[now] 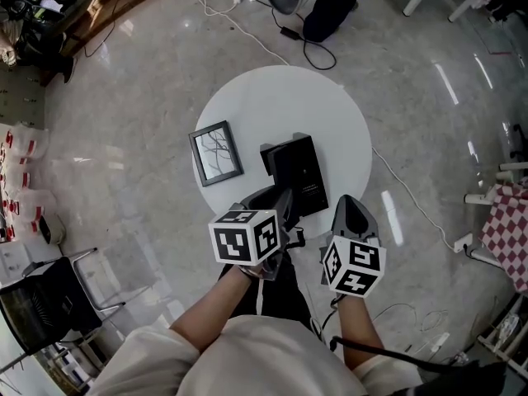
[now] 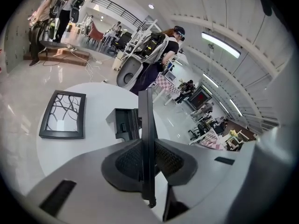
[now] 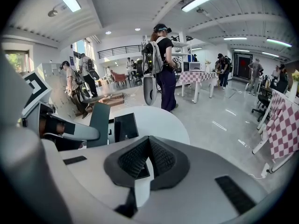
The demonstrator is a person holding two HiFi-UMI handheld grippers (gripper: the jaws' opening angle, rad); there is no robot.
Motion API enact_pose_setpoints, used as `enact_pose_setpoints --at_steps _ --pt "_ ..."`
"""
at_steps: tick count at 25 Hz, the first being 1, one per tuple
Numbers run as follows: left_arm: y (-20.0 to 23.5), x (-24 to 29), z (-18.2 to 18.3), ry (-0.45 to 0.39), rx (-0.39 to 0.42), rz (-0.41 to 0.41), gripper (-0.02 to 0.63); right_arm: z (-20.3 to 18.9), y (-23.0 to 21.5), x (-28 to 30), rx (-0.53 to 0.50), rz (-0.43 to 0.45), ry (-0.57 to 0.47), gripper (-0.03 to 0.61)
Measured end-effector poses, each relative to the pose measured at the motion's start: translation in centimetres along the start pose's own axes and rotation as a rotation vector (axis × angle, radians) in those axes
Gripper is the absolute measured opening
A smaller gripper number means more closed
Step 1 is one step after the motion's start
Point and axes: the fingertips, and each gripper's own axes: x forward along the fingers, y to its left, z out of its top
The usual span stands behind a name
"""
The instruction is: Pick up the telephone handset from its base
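The black telephone handset (image 2: pixel 146 134) stands edge-on between the pads of my left gripper (image 2: pixel 147 160), which is shut on it. In the head view the left gripper (image 1: pixel 272 209) holds the handset (image 1: pixel 286 203) over the near edge of the round white table (image 1: pixel 272 97), just in front of the black telephone base (image 1: pixel 297 167). The base (image 2: pixel 124 122) lies beyond the jaws, apart from the handset. My right gripper (image 1: pixel 348 206) hovers at the table's near right edge. In its own view the right gripper (image 3: pixel 148 146) has its pads together and nothing between them, with the handset (image 3: pixel 99 120) to its left.
A black picture frame (image 1: pixel 216 153) lies on the table left of the base. Cables trail over the glossy floor behind the table. A black chair (image 1: pixel 41 304) stands at the lower left, a checkered tablecloth (image 1: pixel 507 229) at the right. A person (image 3: pixel 161 64) stands beyond the table.
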Motion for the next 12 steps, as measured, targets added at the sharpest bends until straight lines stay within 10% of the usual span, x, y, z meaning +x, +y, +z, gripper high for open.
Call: enact_pose_setpoints --at_steps 12 --pt "-2.4 -2.6 3.4 -0.07 0.072 -0.062 0.084 3.2 0.8 -1.6 0.0 0.001 -0.066 0.025"
